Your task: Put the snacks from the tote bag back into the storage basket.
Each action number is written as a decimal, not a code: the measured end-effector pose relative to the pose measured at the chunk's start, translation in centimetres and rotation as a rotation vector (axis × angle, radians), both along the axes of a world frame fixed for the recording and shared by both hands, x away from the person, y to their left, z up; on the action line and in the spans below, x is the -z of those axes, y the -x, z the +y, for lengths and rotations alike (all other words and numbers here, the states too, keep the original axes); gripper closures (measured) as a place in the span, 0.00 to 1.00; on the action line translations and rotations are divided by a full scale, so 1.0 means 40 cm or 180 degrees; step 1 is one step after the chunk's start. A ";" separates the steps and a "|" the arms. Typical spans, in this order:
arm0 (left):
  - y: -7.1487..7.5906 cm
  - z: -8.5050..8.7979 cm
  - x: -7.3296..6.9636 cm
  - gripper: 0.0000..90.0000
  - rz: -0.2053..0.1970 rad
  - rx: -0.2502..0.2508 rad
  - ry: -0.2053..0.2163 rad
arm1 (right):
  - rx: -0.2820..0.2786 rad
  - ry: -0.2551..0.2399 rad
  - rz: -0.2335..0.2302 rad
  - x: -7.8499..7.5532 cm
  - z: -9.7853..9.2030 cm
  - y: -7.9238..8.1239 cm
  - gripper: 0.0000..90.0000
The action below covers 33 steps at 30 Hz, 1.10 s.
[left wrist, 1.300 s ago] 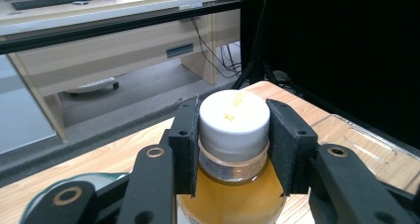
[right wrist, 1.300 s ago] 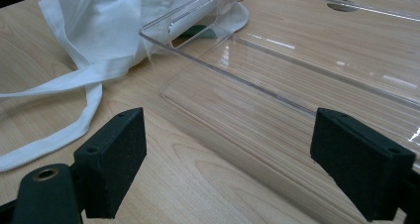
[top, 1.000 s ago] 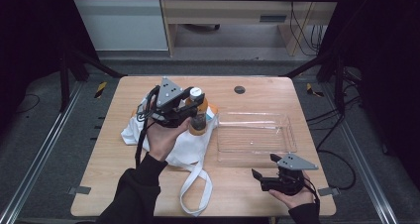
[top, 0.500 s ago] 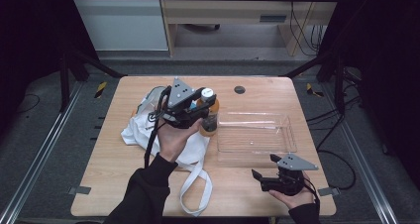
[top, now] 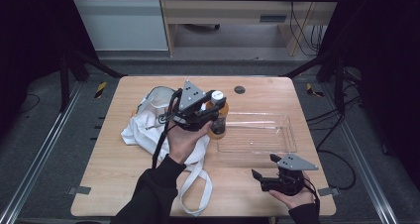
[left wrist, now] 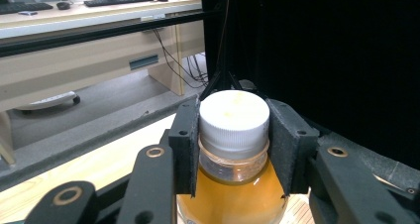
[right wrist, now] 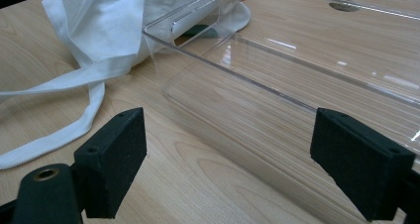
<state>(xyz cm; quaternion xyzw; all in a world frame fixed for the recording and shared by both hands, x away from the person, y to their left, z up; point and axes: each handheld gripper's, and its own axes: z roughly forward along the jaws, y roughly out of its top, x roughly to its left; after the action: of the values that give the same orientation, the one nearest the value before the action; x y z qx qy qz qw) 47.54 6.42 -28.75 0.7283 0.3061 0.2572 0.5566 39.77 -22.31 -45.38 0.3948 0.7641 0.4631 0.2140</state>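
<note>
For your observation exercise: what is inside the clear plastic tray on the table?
The clear tray holds nothing; bare wood shows through it. The bottle in the left claw covers its near-left corner, so that spot cannot be checked.

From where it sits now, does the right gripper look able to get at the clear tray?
Probably yes. The right gripper rests open on the table just in front of the clear tray, with bare wood between them. The left gripper with its bottle is at the tray's far left corner.
</note>
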 end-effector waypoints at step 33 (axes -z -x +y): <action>-0.032 -0.068 0.088 0.66 0.0131 0.0152 -0.0044 | -0.0018 -0.0001 0.0003 0.001 0.001 0.001 0.16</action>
<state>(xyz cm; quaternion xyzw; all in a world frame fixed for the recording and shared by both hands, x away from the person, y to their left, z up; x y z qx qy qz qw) 48.84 3.72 -32.29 0.7444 0.2982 0.2309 0.5511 39.75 -22.25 -45.43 0.3928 0.7653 0.4636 0.2122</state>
